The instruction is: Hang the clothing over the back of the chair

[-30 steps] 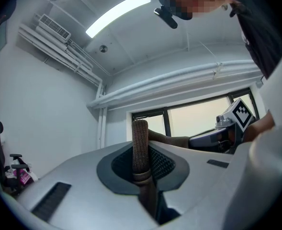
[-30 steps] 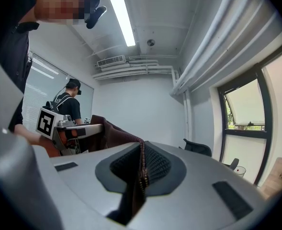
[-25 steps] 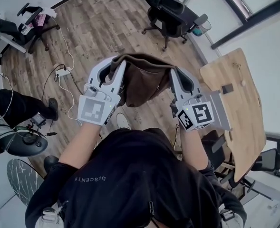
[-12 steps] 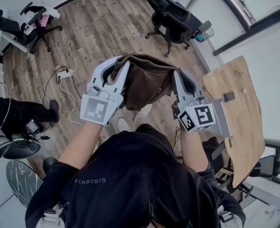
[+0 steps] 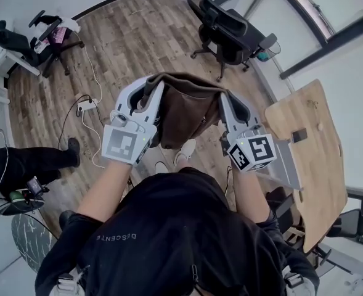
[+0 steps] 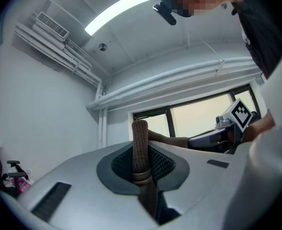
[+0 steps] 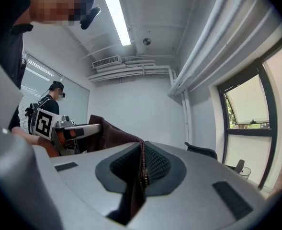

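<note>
Head view: a brown garment (image 5: pixel 184 110) was held spread between both grippers, above the wood floor (image 5: pixel 129 36). The left gripper (image 5: pixel 149 90) was clamped on its ribbed edge, the right gripper (image 5: pixel 226 102) on its zipper edge. A black office chair (image 5: pixel 230 32) was seen at one o'clock, well apart from the garment.

Chair (image 5: pixel 229 34) stands beyond the clothing (image 5: pixel 186 105), table (image 5: pixel 312 142) right
</note>
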### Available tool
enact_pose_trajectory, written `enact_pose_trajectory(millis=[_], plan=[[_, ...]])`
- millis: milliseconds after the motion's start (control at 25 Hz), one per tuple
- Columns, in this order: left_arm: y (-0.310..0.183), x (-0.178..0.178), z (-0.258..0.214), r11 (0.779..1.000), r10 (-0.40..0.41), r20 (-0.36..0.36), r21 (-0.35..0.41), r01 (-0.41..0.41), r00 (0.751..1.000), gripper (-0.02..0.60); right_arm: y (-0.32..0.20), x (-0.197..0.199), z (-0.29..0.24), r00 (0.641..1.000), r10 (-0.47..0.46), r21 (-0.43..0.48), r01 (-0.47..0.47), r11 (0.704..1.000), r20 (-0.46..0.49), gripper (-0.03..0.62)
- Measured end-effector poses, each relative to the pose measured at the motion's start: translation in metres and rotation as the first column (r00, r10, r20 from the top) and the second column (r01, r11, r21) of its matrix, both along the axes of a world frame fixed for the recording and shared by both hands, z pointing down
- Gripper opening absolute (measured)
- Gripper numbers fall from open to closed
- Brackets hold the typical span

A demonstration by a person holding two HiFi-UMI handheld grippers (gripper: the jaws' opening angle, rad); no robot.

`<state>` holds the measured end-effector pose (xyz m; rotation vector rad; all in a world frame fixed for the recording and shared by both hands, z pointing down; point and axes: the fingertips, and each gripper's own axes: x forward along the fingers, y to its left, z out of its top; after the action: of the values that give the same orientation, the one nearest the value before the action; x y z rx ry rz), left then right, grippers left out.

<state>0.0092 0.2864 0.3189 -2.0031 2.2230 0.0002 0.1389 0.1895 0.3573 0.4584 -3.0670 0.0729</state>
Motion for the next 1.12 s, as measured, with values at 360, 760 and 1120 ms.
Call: enact_pose_trajectory(millis=[360, 760, 1120], plan=[[-0.047, -0.020, -0.005, 1.000, 0.023, 0.006, 0.016, -0.023, 1.000, 0.051, -0.044, -0.021, -0.007, 1.000, -0.027, 0.018, 0.027, 0.999, 0.012, 0.034], [-0.105, -0.038, -0.013, 1.000, 0.017, 0.018, 0.006, -0.017, 1.000, 0.051, -0.100, -0.038, -0.014, 0.996, -0.076, -0.002, 0.076, 0.997, 0.043, 0.034], [-0.154, -0.043, -0.019, 1.000, -0.014, 0.035, -0.006, 0.014, 0.999, 0.051, -0.150, -0.043, -0.017, 0.993, -0.106, -0.018, 0.107, 0.994, 0.047, 0.034]])
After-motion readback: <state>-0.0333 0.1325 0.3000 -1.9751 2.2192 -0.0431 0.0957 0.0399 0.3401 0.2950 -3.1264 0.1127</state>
